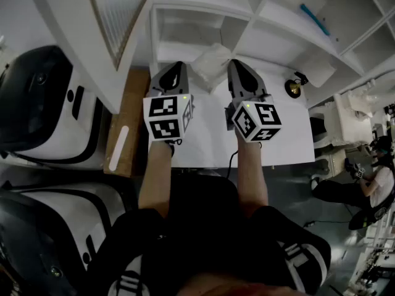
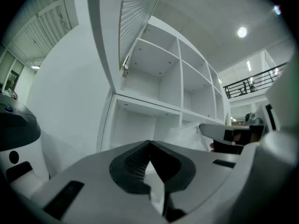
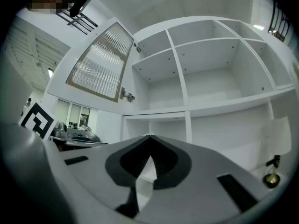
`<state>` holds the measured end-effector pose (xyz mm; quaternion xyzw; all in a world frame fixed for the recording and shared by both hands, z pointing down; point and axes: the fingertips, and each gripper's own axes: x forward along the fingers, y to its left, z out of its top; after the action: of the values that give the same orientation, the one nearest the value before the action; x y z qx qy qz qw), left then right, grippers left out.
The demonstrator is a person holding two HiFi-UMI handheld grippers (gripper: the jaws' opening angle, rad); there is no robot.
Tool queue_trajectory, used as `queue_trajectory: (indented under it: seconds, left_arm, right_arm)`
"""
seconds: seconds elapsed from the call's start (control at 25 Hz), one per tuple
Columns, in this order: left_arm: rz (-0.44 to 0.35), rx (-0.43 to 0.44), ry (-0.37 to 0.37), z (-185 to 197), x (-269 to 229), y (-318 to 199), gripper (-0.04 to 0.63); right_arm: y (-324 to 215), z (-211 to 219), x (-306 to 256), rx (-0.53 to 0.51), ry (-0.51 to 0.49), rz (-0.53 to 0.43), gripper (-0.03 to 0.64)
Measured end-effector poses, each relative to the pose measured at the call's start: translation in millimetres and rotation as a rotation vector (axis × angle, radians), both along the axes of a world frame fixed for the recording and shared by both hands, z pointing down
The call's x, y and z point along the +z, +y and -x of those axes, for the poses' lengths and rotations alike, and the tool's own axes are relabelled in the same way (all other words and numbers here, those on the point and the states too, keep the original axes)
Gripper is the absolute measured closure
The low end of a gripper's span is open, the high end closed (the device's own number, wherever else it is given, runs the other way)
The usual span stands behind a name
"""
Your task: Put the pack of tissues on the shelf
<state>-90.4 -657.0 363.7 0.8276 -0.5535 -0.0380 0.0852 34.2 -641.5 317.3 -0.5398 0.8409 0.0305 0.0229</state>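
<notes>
So, pack of tissues (image 1: 212, 59): it sits on the white desk (image 1: 207, 134) at the foot of the shelf (image 1: 203, 6), right between the tips of your two hand-held grippers and just ahead of them. I can't tell if it touches either tip.
From the left gripper view: the pack (image 2: 186, 135) is off to the right of your jaws, not between them, with your other gripper just beyond it.
Left hand-held gripper (image 1: 177, 67): jaws pinched together at the tip, nothing in them (image 2: 149, 146).
Right hand-held gripper (image 1: 237, 64): same deal, tips meeting and holding nothing (image 3: 150, 141).
Shelf cubbies: a blue stick-like thing (image 1: 315, 18) lies in one upper compartment on the right in the head view.
Cabinet door (image 3: 100, 62): the ribbed-glass one is swung open, up and left of the cubbies.
Also on the desk: a small brass bell-looking thing (image 1: 294, 87), well off to the right of your right gripper.
Arms: left forearm (image 1: 154, 177) and right forearm (image 1: 253, 177) both reach straight forward side by side, marker cubes facing up.
</notes>
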Motion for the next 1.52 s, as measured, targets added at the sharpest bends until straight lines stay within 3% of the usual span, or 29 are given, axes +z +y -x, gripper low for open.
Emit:
queue_trajectory:
  seconds: [0.52,0.72,0.96,1.08,1.24,1.32,1.4,1.44,1.48,1.52]
  left_arm:
    - [0.02,-0.002,0.0,-2,-2,16,0.584]
    - [0.035,0.039,-0.032,-5,-1,24,0.585]
    - [0.067,0.022,-0.049,17,8,28,0.584]
    - [0.123,0.025,-0.055,34,19,32,0.585]
    - [0.14,-0.003,-0.042,44,24,36,0.584]
    - [0.138,0.018,-0.05,35,24,41,0.584]
    - [0.137,0.039,-0.058,25,24,46,0.585]
    - [0.137,0.049,-0.057,22,25,50,0.585]
    - [0.138,0.056,-0.053,22,27,55,0.585]
    - [0.144,0.056,-0.044,27,32,61,0.585]
  right_arm:
    - [8,10,-7,-0.06,0.03,-0.001,0.597]
    - [6,31,0,-0.093,0.012,0.008,0.597]
    - [0,44,4,-0.137,0.004,0.045,0.597]
    - [-3,46,-36,-0.186,-0.034,0.002,0.597]
    - [-24,51,-151,-0.254,-0.034,-0.19,0.597]
    - [-58,49,-198,-0.157,0.036,-0.277,0.597]
    - [-100,42,-210,-0.018,0.102,-0.26,0.593]
    - [-109,39,-199,0.009,0.103,-0.215,0.528]
    - [-106,36,-179,0.002,0.084,-0.171,0.385]
    - [-92,32,-149,-0.018,0.066,-0.142,0.37]
